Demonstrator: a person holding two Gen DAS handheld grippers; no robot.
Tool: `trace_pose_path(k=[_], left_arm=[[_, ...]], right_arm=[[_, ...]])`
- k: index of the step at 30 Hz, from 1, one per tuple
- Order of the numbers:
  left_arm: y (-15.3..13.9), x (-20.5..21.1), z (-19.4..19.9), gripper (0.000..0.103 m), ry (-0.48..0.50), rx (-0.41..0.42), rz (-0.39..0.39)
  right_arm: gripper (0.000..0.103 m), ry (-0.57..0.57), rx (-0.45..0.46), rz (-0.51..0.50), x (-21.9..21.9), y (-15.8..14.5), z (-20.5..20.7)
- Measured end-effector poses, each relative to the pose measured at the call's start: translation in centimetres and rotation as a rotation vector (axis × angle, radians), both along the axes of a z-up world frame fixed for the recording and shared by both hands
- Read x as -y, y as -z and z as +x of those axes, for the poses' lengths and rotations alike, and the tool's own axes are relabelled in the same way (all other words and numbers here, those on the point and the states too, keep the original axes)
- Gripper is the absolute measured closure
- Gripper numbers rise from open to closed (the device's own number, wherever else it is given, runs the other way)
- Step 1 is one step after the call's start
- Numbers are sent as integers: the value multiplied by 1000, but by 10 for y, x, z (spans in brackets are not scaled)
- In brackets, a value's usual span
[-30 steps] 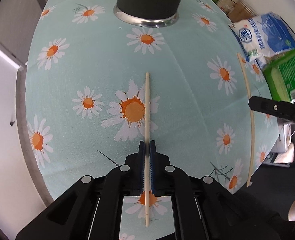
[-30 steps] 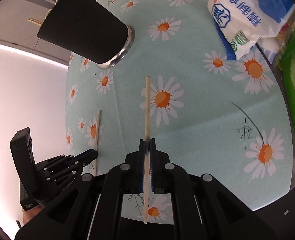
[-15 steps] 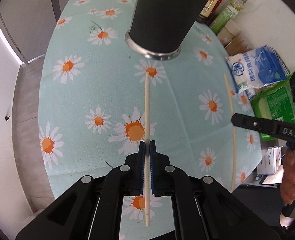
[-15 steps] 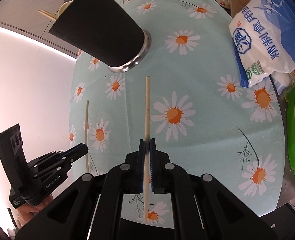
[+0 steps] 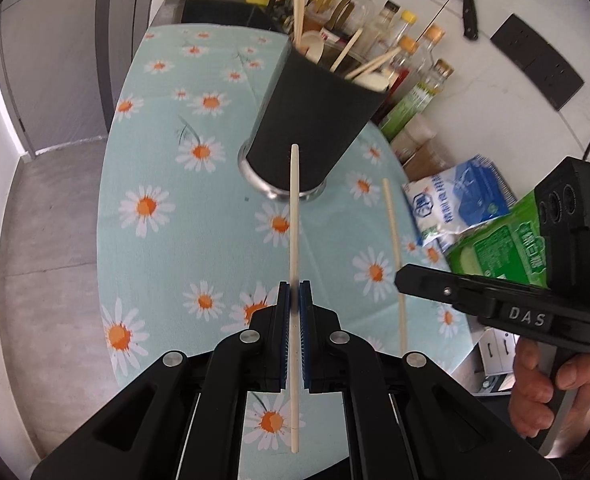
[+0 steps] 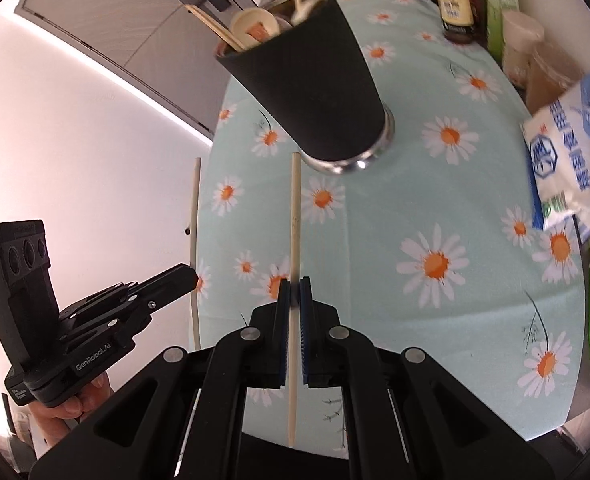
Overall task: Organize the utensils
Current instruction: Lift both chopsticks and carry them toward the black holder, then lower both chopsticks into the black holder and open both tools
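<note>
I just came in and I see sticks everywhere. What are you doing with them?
A person is tidying chopsticks. The left gripper pinches one chopstick, and the right gripper pinches another chopstick. Both are held above the flowery tablecloth, pointing toward the black cup, which already holds other utensils.

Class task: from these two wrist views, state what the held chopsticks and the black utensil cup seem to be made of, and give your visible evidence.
Chopsticks: probably bamboo or pale wood, with a matte cream surface and no shine.
Black utensil cup: dull, non-reflective dark wall, possibly coated or plastic; its base ring looks like polished metal, showing bright reflections.
</note>
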State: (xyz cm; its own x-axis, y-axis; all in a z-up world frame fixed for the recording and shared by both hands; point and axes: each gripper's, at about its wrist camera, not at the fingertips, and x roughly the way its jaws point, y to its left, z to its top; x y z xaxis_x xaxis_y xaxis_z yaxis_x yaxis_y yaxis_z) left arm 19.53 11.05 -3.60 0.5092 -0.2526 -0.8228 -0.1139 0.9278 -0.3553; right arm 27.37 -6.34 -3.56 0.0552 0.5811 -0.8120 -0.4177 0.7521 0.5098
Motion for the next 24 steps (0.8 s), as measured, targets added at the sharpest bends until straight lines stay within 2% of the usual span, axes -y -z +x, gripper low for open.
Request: trace_pose_path(k=[8,17,24], left_arm=[[-28,-8,16,99,33,116,-22],[-56,-14,49,99,59,257,-31],[-78,-23,81,99,65,353,-88]], right_arm=[[97,7,135,91,-21,-30,10],[97,59,266,157,-24,-57,41],[97,99,334,195,-27,-80,68]])
